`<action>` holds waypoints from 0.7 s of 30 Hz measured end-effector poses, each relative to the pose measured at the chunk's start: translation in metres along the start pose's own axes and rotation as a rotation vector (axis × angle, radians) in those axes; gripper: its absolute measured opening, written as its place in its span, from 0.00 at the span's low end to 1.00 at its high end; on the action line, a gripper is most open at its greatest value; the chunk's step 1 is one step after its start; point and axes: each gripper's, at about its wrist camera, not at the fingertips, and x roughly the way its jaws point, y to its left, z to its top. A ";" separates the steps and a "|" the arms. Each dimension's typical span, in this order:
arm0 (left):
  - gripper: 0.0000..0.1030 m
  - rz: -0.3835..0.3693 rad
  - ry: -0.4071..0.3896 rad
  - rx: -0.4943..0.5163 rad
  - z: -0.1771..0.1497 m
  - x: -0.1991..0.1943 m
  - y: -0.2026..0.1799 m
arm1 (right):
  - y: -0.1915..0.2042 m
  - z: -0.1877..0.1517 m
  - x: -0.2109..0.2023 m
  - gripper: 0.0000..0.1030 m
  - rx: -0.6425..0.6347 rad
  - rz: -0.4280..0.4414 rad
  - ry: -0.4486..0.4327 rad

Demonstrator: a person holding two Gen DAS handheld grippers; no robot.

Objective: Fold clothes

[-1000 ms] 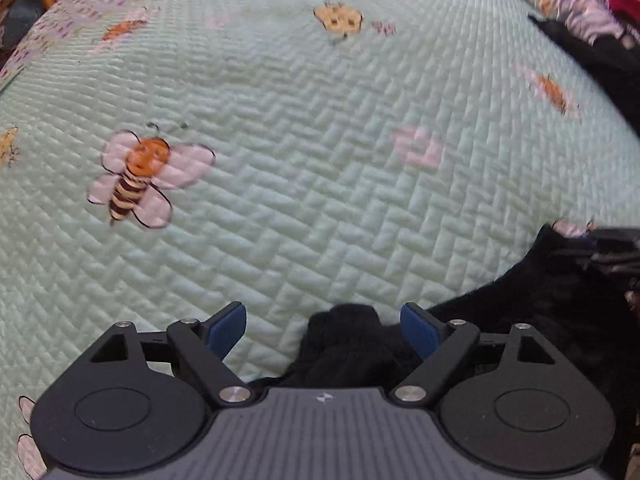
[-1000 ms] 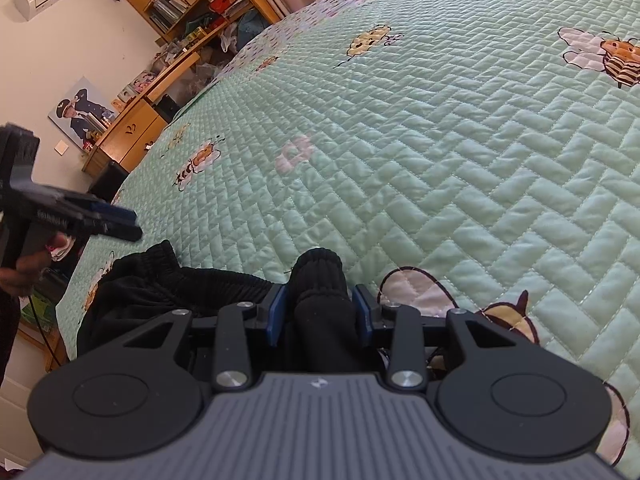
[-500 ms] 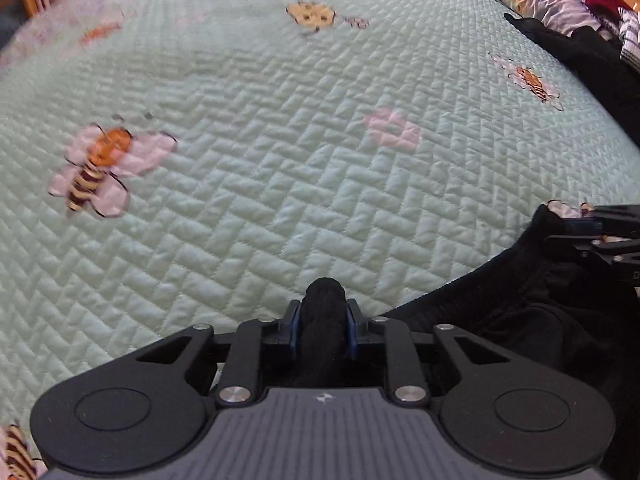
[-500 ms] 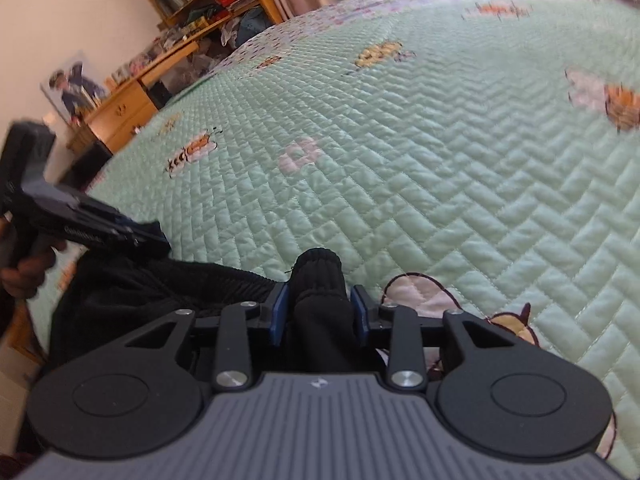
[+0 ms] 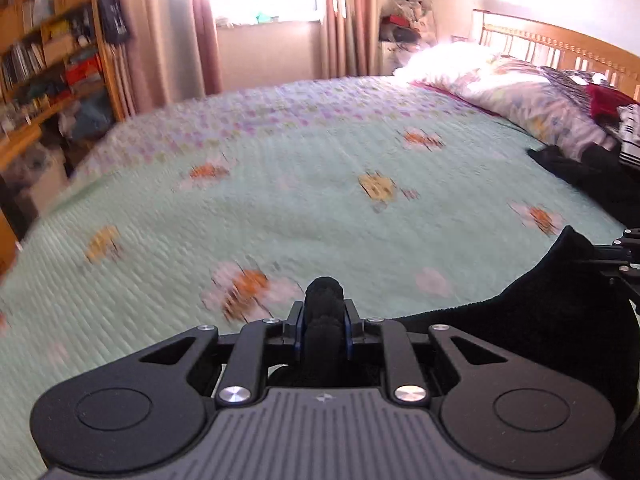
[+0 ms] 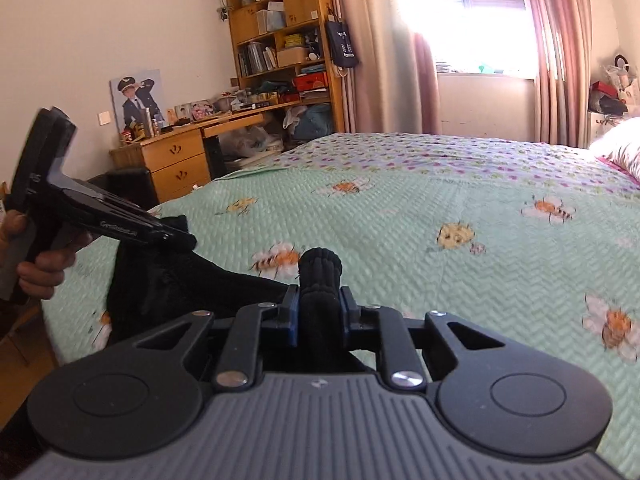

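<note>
A black knit garment (image 5: 552, 320) hangs between my two grippers above the green bee-print quilt (image 5: 320, 208). My left gripper (image 5: 323, 320) is shut on one ribbed edge of it (image 5: 323, 292). My right gripper (image 6: 318, 308) is shut on another ribbed edge (image 6: 320, 268). The cloth stretches from each gripper toward the other. The left gripper also shows in the right wrist view (image 6: 176, 238), held by a hand, with black cloth (image 6: 180, 284) hanging below it. The right gripper shows at the right edge of the left wrist view (image 5: 624, 256).
A dark garment (image 5: 576, 172) lies on the quilt at the far right beside floral pillows (image 5: 520, 92) and a wooden headboard (image 5: 560, 44). A wooden desk (image 6: 188, 152) and bookshelf (image 6: 288, 40) stand beyond the bed's left side. Curtains and a bright window (image 6: 472, 16) are at the back.
The left gripper closed on the black cloth one second ago. Both grippers have since risen and tilted up, lifting the garment off the quilt; the room now shows.
</note>
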 end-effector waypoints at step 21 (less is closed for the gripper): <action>0.22 -0.148 0.039 0.071 -0.111 0.020 -0.017 | 0.018 0.001 -0.003 0.23 -0.273 -0.046 -0.121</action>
